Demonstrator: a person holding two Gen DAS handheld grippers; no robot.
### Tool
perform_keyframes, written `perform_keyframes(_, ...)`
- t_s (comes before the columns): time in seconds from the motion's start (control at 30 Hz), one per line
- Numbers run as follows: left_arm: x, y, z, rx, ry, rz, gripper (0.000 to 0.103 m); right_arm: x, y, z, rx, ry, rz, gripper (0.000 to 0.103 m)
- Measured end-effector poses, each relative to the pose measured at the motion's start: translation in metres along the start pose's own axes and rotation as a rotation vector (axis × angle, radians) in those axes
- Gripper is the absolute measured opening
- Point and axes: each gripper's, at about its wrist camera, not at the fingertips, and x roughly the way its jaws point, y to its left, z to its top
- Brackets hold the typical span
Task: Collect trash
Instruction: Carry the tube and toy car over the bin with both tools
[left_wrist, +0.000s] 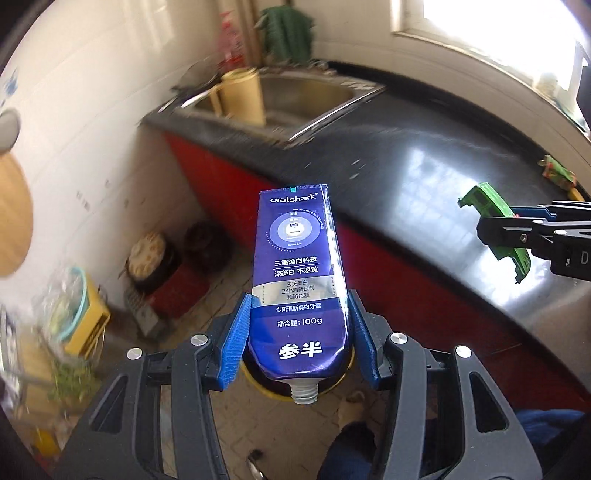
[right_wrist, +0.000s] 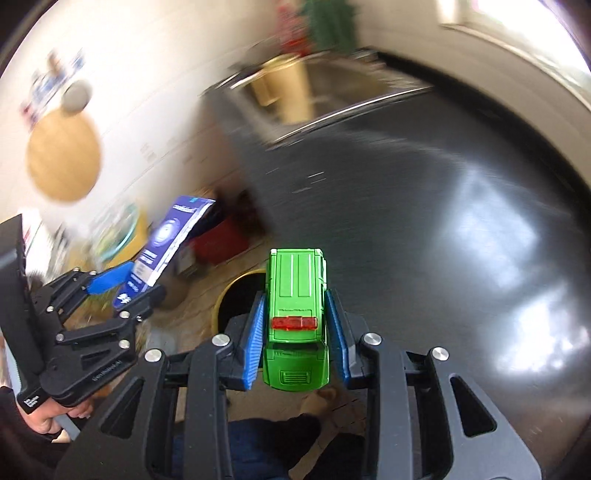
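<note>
My left gripper (left_wrist: 299, 314) is shut on a dark blue toothpaste tube (left_wrist: 299, 280), cap end toward me, held over the floor beside the counter. It also shows in the right wrist view (right_wrist: 162, 243). My right gripper (right_wrist: 297, 306) is shut on a green toy car (right_wrist: 297, 317) with a red light bar; the car also shows in the left wrist view (left_wrist: 495, 229). A round bin with a yellow rim (right_wrist: 225, 295) stands on the floor below both grippers, partly hidden behind the tube in the left wrist view (left_wrist: 266, 387).
A dark glossy counter (left_wrist: 424, 177) with red fronts runs to the right, with a steel sink (left_wrist: 295, 99) and a yellow jug (left_wrist: 243, 96) at its far end. A small green toy (left_wrist: 557, 173) lies on the counter. Boxes and pots (left_wrist: 155, 266) crowd the floor at left.
</note>
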Motion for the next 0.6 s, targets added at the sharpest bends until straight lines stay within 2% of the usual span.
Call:
perform_keyframes(0.13, 0.010, 0.022, -0.031, -0.053, 0.062, 0.018, 0.050, 0.035, 0.032, -0.003, -0.068, 0.084, 0.054, 0.033)
perform_keyframes(0.3, 0.038, 0.039, -0.054, -0.129, 0.127, -0.011, 0.050, 0.076, 0.051, -0.007, -0.126, 0.185, 0.064, 0.033)
perform_keyframes(0.6, 0.085, 0.048, -0.069, -0.153, 0.207, -0.039, 0.050, 0.114, 0.052, 0.005, -0.133, 0.249, 0.045, 0.033)
